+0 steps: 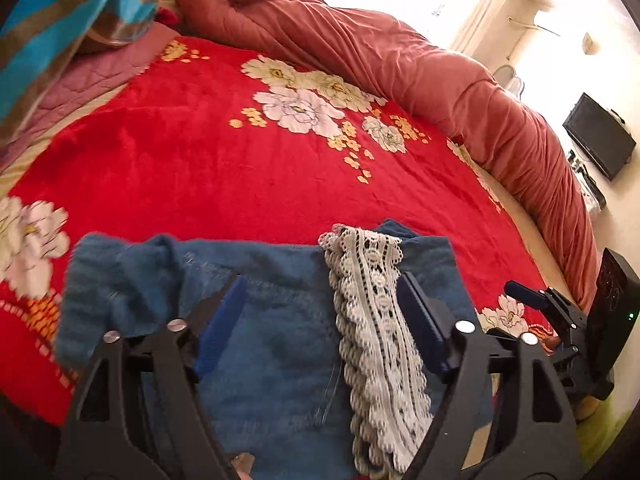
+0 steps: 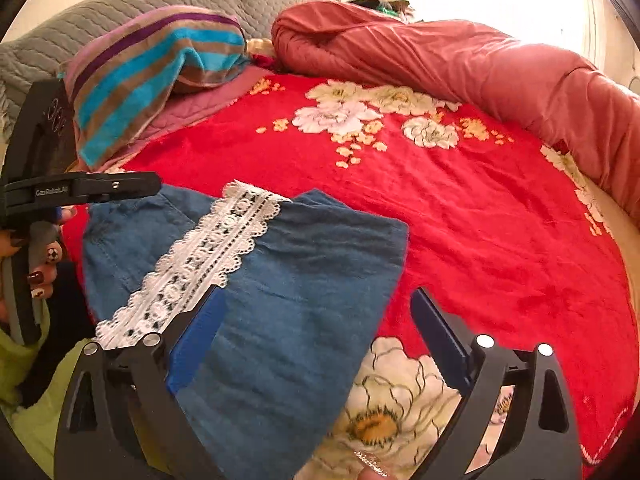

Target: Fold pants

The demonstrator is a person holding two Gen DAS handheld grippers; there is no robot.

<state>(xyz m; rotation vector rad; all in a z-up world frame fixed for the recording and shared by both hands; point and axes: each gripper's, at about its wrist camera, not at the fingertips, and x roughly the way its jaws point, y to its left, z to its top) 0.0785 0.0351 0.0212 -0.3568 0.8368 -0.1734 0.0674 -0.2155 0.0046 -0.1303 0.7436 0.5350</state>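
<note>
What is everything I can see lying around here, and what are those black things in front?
pants: one, blue denim, bunched at the near edge of the bed
lace strip: one, white, lying across the pants
blanket: one, red with pale flowers, spread over the bed
quilt: one, rust red, rolled along the far side
striped towel: one, turquoise, brown and purple, draped at the head end
headboard cover: one, grey quilted, behind the towel
screen: one, black, on the wall
left claw: one, black with blue pads, open over the pants
right claw: one, same colours, open over the pants
</note>
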